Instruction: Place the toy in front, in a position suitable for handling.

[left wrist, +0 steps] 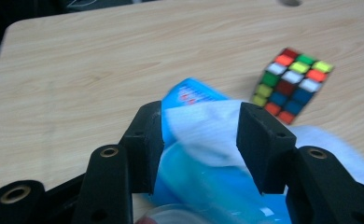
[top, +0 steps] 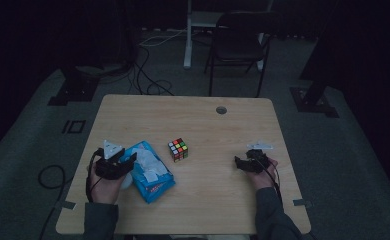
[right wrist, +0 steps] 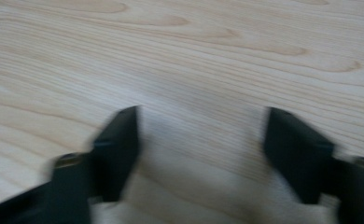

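1. Pack (top: 153, 181): blue soft pack, lies flat on the table (top: 198, 210), in its left half and near the front edge. It sits skewed, with one corner toward the person.
2. Tissue (top: 148, 162): white sheet sticking out of the top of the pack, crumpled. In the left gripper view the tissue (left wrist: 203, 130) spreads over the blue pack (left wrist: 217, 186). Edges are blurred.
3. Left gripper (top: 128, 161): at the left edge of the pack, jaws pointing toward the tissue.
4. In its own view the left gripper (left wrist: 201, 116) has its jaws standing apart, released, with the tissue lying between them. Pads are level with the sheet's two sides, and no pinch or fold shows in the sheet.
5. Left hand (top: 105, 187): wraps the gripper body from behind; sleeve comes in from the bottom edge.
6. Cube (top: 178, 149): colour puzzle cube, just right of the pack and apart from it, near the table's middle. In the left gripper view the cube (left wrist: 292, 86) stands beyond the tissue, untouched.
7. Right gripper (top: 239, 163): well apart from the pack, on the right half of the table, jaws pointing left toward the middle.
8. In its own view the right gripper (right wrist: 201, 135) has its jaws spread wide over bare wood, nothing between them. Picture is blurred.
9. Right hand (top: 263, 177): holds that gripper low over the table.
10. Hole (top: 221, 110): round, near the far edge.
11. Chair (top: 238, 40): dark, on the floor beyond the table.
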Demonstrator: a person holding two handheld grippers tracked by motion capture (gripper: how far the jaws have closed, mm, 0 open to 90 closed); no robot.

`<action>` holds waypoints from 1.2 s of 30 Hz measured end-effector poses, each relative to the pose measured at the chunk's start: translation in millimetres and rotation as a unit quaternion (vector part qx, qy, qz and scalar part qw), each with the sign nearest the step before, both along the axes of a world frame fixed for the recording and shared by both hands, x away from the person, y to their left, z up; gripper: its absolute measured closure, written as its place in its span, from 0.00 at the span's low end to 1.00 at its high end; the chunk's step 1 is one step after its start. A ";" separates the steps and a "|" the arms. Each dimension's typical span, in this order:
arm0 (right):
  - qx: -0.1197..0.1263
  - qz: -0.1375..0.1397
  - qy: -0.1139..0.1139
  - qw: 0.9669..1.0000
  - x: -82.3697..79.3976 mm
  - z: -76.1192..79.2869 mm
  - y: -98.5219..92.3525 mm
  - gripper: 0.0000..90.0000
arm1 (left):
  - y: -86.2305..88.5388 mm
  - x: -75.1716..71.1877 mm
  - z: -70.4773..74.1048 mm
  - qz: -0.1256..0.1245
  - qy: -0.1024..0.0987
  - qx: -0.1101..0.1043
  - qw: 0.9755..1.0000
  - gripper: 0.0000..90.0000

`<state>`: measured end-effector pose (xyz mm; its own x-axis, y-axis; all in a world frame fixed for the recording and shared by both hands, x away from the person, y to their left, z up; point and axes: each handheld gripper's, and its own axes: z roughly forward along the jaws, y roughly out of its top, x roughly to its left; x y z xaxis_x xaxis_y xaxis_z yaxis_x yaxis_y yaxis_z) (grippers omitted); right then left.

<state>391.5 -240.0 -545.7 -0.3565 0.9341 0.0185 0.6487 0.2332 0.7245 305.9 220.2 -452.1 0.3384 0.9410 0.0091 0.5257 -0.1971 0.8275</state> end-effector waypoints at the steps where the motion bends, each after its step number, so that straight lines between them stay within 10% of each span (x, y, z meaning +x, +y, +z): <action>1: 0.000 0.000 0.000 1.000 0.0 0.0 0.0 0.41 | 0.0 0.0 0.0 0.000 0.000 0.000 1.000 0.57; 10: 0.028 0.066 -0.041 0.997 -6.3 23.5 48.4 0.58 | -17.0 -9.1 -0.3 -0.018 -0.009 0.004 1.000 0.56; 23: 0.044 0.167 -0.057 0.983 -1.6 53.2 143.3 0.35 | -29.1 -10.5 -1.5 -0.039 -0.012 0.025 0.999 0.55; 36: 0.036 0.184 -0.042 0.981 7.9 43.7 197.4 0.26 | -30.5 -11.4 -1.9 -0.038 -0.009 0.026 0.999 0.55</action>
<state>399.4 -42.6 -502.0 -0.6724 0.7393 0.0354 0.4670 0.3867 0.7952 294.5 189.6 -454.0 0.4079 0.9107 0.0645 0.4923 -0.2789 0.8245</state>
